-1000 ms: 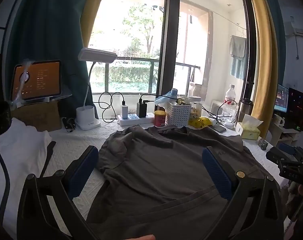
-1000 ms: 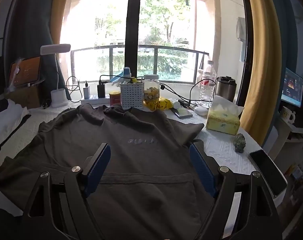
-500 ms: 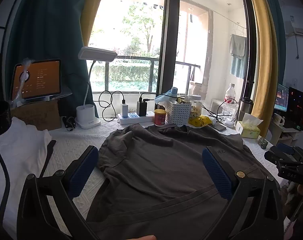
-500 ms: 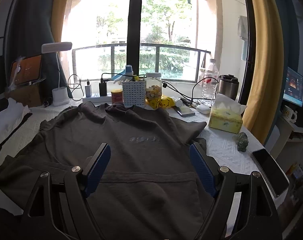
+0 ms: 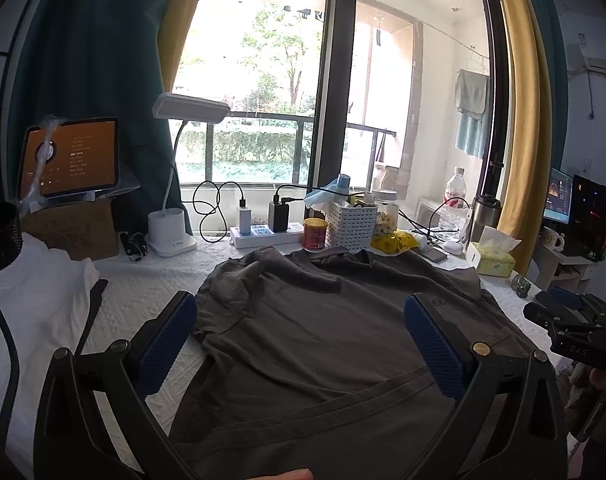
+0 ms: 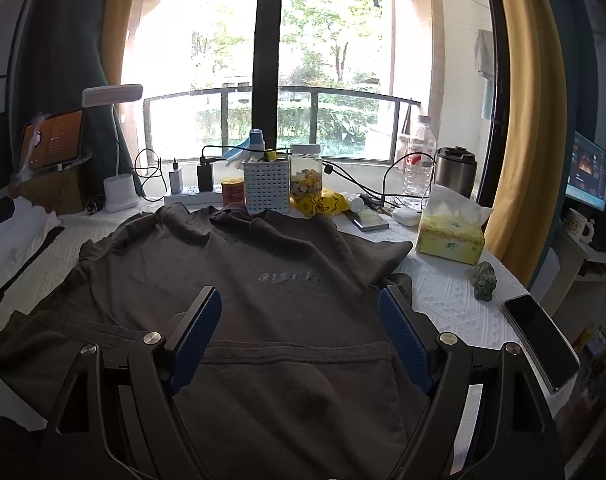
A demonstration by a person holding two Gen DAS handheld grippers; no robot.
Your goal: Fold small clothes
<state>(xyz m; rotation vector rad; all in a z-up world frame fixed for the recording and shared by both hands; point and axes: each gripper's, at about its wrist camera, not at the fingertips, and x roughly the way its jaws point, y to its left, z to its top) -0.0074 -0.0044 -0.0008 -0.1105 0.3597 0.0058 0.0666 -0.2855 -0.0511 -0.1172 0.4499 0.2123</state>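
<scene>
Left wrist view: the left claw (image 5: 299, 340) hangs released over the dark hoodie (image 5: 327, 332), barely shifted from a second ago, so folding has not begun. The garment lies spread on the tabletop (image 5: 143, 300) ahead of it, with bare cloth left of its left finger.

Right wrist view: the right claw (image 6: 299, 332), also released, has tipped slightly downward. A phone (image 6: 539, 336) lies right of it, clutter beyond the collar.

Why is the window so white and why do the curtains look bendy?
Both wrist views face daylight: the window glares white and the dark hoodie looks dim. Fisheye lenses bow the yellow curtain at the edges. Both views stay sharp.
</scene>
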